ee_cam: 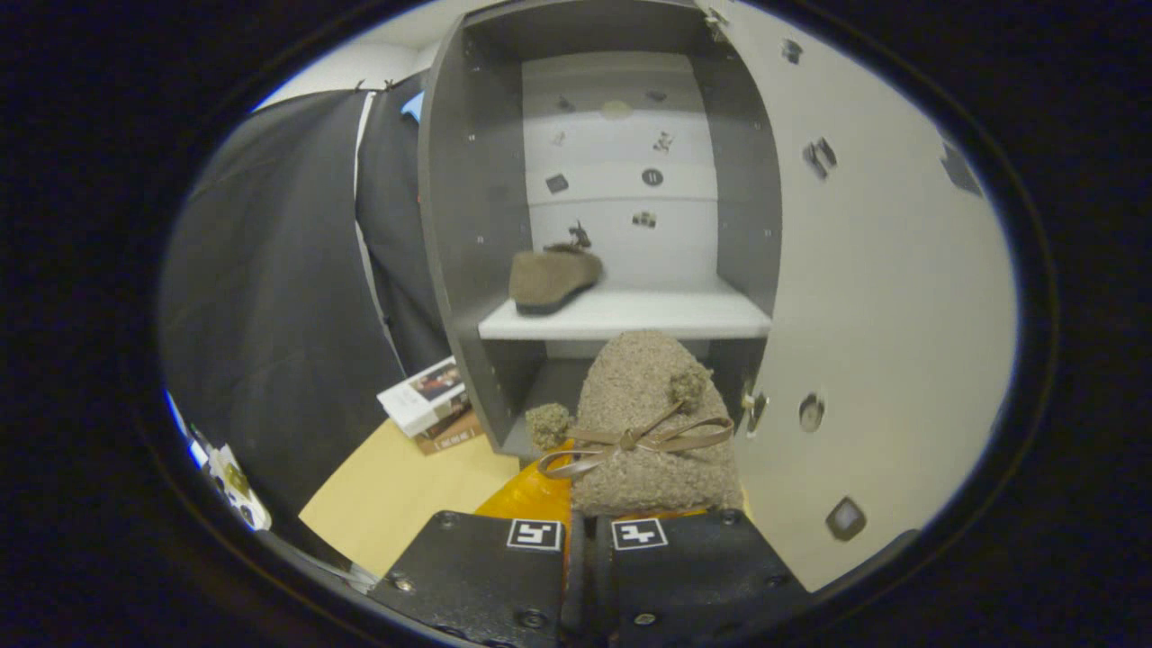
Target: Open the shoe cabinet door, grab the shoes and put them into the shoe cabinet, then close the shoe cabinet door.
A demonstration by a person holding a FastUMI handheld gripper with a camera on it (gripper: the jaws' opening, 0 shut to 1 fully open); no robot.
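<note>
A black cloth wall (pixel 270 297) hangs at nine o'clock of the grey shoe cabinet (pixel 468 225); a pale wooden floor (pixel 396 495) lies below, with a small stack of books (pixel 430 405) just beside the cabinet's foot; the cabinet door (pixel 882 297) stands swung wide at three o'clock. One fuzzy slipper (pixel 551 279) already rests on the white shelf (pixel 630 315), toward its left end. The gripper (pixel 587 533) sits low at six o'clock, its fingers drawn nearly together on the second slipper (pixel 648 432), which rises just ahead of them, toe toward the cabinet, bow and pompoms on top; the exact contact is hidden, so the grip appears to be at the heel end. The slipper looks light, soft and squashy, unlikely to slip but apt to droop; the firmer heel edge or sole seems the best hold. The gripper points level at the opening, below shelf height; it likely needs lifting toward twelve o'clock.
</note>
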